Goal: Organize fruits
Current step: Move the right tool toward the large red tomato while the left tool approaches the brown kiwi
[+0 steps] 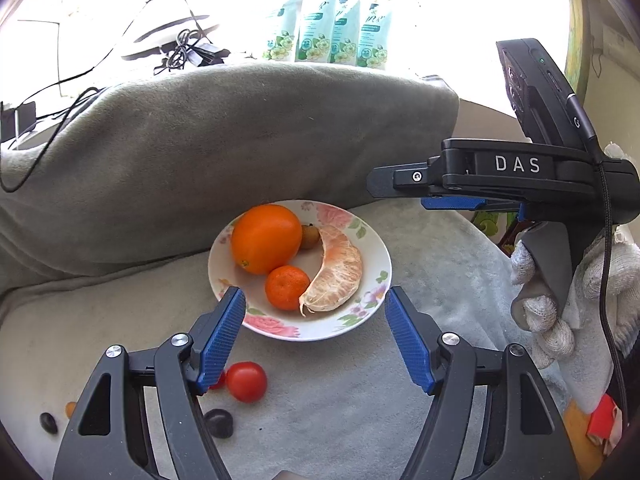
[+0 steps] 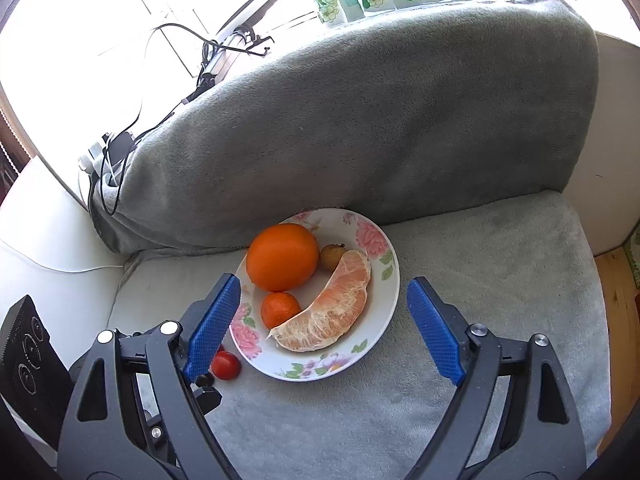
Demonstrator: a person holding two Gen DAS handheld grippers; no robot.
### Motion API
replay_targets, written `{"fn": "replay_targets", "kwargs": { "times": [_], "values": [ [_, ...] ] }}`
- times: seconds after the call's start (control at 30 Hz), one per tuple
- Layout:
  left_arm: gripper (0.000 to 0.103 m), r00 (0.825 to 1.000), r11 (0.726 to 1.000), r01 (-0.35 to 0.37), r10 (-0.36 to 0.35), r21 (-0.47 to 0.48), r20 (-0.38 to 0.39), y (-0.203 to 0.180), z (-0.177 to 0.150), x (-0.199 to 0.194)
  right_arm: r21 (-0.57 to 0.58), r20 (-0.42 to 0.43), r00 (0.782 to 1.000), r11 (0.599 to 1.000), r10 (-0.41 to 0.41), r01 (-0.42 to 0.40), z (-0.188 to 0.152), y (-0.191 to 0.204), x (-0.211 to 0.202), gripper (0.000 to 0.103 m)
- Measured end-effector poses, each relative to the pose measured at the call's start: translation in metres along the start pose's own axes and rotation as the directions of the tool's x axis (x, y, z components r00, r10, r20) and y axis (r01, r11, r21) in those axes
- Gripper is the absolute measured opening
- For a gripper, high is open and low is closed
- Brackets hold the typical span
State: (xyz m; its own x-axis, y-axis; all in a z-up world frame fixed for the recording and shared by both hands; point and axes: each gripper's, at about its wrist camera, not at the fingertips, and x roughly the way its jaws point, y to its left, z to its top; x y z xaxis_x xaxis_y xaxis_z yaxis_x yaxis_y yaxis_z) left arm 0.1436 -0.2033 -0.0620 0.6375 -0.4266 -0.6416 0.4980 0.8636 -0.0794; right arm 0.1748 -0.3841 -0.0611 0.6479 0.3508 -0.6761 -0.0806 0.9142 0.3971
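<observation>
A flowered plate (image 1: pixel 372 248) (image 2: pixel 384 240) on a grey sofa seat holds a large orange (image 1: pixel 266 238) (image 2: pixel 282 256), a small mandarin (image 1: pixel 286 286) (image 2: pixel 278 308), a peeled pomelo segment (image 1: pixel 336 276) (image 2: pixel 332 316) and a small brown fruit (image 1: pixel 310 236) (image 2: pixel 332 256). A red cherry tomato (image 1: pixel 246 380) (image 2: pixel 226 364) and dark grapes (image 1: pixel 218 422) lie on the seat near the plate's front left. My left gripper (image 1: pixel 314 308) is open and empty just in front of the plate. My right gripper (image 2: pixel 324 304) is open and empty over the plate's near edge; it also shows at the right in the left wrist view (image 1: pixel 400 180).
A grey blanket-covered backrest (image 1: pixel 240 132) (image 2: pixel 360 128) rises right behind the plate. Cables (image 1: pixel 184 52) and green-white pouches (image 1: pixel 332 24) sit on the sill behind. More small fruits (image 1: pixel 48 422) lie at the seat's front left. A gloved hand (image 1: pixel 560 312) holds the right gripper.
</observation>
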Motion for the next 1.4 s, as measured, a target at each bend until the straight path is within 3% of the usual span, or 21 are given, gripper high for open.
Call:
{"fn": "replay_targets", "kwargs": {
  "times": [0.27, 0.7, 1.27, 1.4],
  "values": [
    [0.072, 1.000, 0.999, -0.018, 0.019, -0.030, 0.015, 0.018, -0.008, -0.020, -0.099, 0.042, 0.998, 0.994, -0.042, 0.046, -0.012, 0.028, -0.008, 0.088],
    [0.072, 0.997, 0.994, -0.066, 0.068, -0.087, 0.031, 0.058, -0.028, -0.046, -0.198, 0.079, 0.996, 0.979, -0.038, 0.053, -0.040, 0.060, -0.012, 0.088],
    [0.072, 0.986, 0.945, -0.165, 0.169, -0.284, -0.010, 0.145, -0.073, -0.078, -0.322, 0.005, 1.000, 0.947, 0.020, -0.017, -0.073, 0.099, 0.007, 0.087],
    [0.072, 0.981, 0.934, -0.190, 0.193, -0.304, -0.020, 0.155, -0.085, -0.084, -0.330, -0.037, 0.999, 0.943, 0.030, -0.040, -0.080, 0.103, 0.017, 0.076]
  ]
}}
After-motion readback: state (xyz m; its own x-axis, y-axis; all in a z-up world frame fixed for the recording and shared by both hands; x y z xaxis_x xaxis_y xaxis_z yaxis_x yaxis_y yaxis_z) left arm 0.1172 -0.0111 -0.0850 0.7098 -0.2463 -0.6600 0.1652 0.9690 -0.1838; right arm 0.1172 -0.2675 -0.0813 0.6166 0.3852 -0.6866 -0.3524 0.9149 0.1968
